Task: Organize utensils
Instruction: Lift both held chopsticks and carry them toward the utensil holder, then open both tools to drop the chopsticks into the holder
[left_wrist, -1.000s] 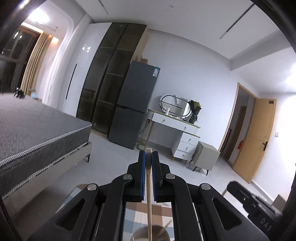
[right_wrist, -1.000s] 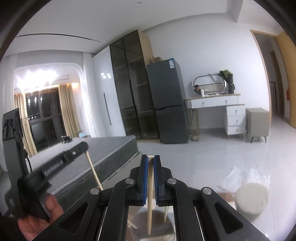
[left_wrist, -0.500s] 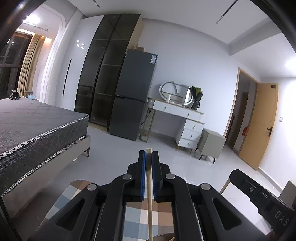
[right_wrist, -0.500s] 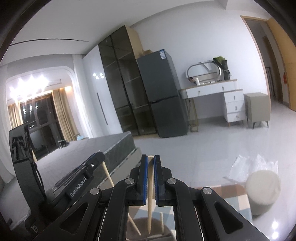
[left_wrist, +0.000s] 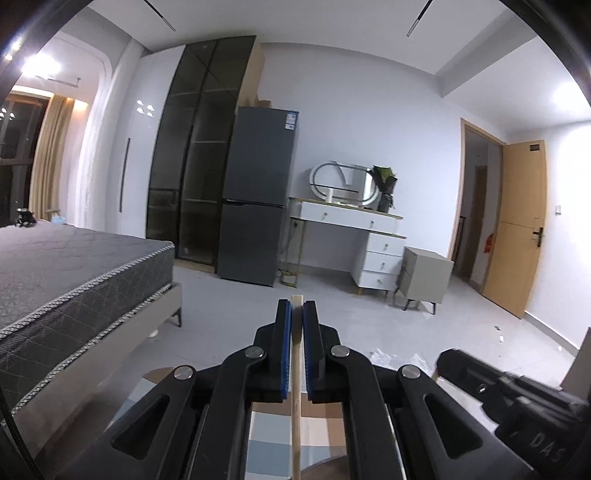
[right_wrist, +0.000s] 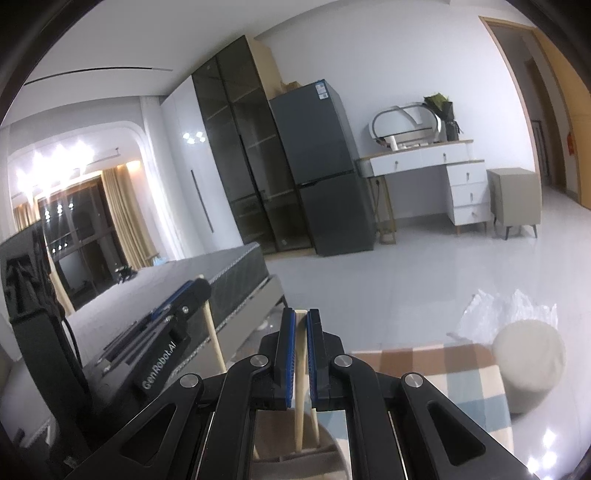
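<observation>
left gripper (left_wrist: 297, 314): we've got it clamped on a wooden stick (left_wrist: 296, 387), blue pads (left_wrist: 283, 354) tight on both sides, stick running upright between them and poking just past the tips.
right gripper (right_wrist: 301, 321): same deal, squeezed on its own stick (right_wrist: 300, 384), which runs down into a round holder (right_wrist: 295, 448) right under the jaws; another stick (right_wrist: 314, 424) sits in there beside it.
holder: left view only catches a sliver of the rim (left_wrist: 325, 470) at the bottom edge, so we can't tell from there what's inside.
rug: checked rug (right_wrist: 424, 373) under everything, blue and brown squares.
in the way: each gripper shows up in the other's view, low right in the left one, low left in the right one, close by.
only in right view: pale round stool (right_wrist: 528, 365) on the rug edge, crumpled plastic (right_wrist: 509, 314) behind it.
further back: bed (left_wrist: 74, 273) on the left, then the grey fridge (left_wrist: 258, 206), dark cabinet (left_wrist: 199, 147), white desk (left_wrist: 354, 229) with a mirror.
only in left view: the open wooden door (left_wrist: 517, 229).
</observation>
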